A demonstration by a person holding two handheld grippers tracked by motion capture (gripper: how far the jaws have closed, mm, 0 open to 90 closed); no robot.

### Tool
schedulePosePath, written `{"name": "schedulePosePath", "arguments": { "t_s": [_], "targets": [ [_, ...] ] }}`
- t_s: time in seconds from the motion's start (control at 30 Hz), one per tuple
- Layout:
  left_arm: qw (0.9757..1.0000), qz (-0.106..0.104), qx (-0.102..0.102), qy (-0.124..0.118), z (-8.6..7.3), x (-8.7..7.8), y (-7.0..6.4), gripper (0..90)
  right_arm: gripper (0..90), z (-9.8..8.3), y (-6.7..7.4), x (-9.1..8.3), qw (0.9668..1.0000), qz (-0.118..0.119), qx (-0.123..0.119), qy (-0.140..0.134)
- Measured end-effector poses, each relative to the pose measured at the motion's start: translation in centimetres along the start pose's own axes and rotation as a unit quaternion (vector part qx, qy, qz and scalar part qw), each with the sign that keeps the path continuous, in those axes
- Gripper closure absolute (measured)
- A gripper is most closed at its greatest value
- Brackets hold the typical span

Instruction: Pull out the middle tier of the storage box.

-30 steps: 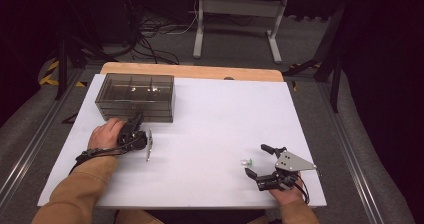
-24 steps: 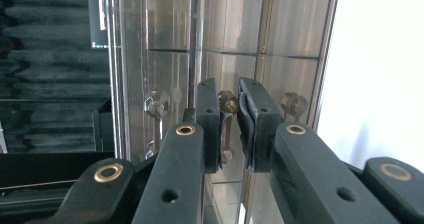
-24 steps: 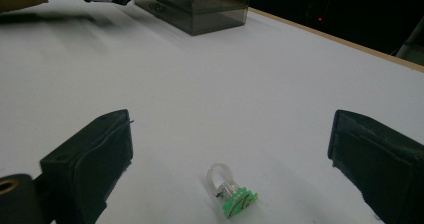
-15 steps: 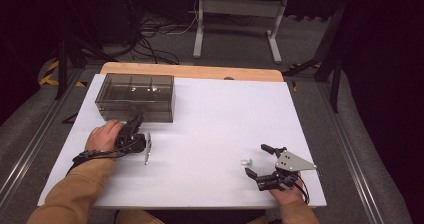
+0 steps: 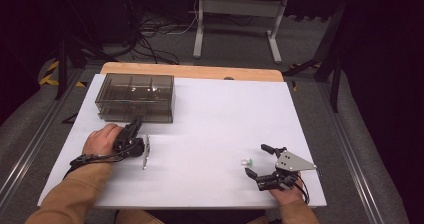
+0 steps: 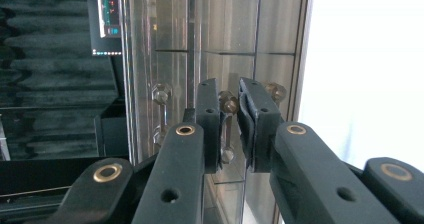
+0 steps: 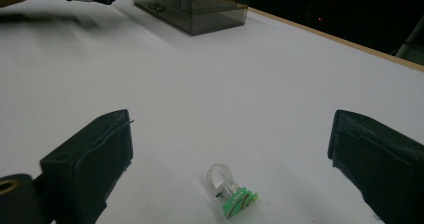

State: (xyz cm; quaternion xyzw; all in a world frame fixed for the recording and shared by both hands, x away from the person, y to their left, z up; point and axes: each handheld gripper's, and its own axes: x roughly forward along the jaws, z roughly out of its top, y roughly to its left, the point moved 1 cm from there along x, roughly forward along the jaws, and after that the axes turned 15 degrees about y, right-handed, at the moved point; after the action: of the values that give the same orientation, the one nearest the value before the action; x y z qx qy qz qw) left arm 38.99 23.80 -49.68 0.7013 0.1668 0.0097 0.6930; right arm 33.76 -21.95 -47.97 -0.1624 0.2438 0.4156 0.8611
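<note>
Drawer handle [image 6: 227,126] on the clear acrylic box [image 5: 136,97], slim and rigid, sat pinched crosswise in the left gripper [image 6: 229,129]; likely slippery. Right gripper [image 7: 227,154] gaped around a small ring [image 7: 230,189].

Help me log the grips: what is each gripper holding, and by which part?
The left gripper is shut on the drawer handle of the clear box. The right gripper is open, holding nothing; the ring lies between its jaws.
</note>
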Motion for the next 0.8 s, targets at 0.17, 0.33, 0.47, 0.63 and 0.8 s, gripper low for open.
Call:
{"name": "schedulePosePath", "arguments": {
  "t_s": [0.17, 0.33, 0.47, 0.63, 0.8],
  "targets": [
    [1.0, 0.001, 0.007, -0.001, -0.1, -0.2, -0.2, 79.6, 4.5, 0.0, 0.0, 0.0, 1.0, 0.0, 0.0, 0.001],
    [0.9999, -0.009, -0.007, -0.001, -0.3, -0.3, 0.2, 70.9, 4.5, 0.0, 0.0, 0.0, 1.0, 0.001, -0.001, 0.0],
    [0.9994, -0.019, -0.028, -0.007, -0.6, -0.6, 0.4, 68.6, 4.5, 0.0, 0.0, 0.0, 1.0, 0.001, -0.001, 0.0],
    [0.9989, -0.023, -0.038, -0.019, -0.9, -1.0, 0.6, 68.4, 4.5, 0.0, 0.0, 0.0, 1.0, 0.002, -0.002, 0.001],
    [0.9981, -0.029, -0.048, -0.026, -1.2, -1.4, 0.9, 68.6, 4.5, 0.0, 0.0, 0.0, 1.0, 0.001, -0.002, 0.001]
  ]
}}
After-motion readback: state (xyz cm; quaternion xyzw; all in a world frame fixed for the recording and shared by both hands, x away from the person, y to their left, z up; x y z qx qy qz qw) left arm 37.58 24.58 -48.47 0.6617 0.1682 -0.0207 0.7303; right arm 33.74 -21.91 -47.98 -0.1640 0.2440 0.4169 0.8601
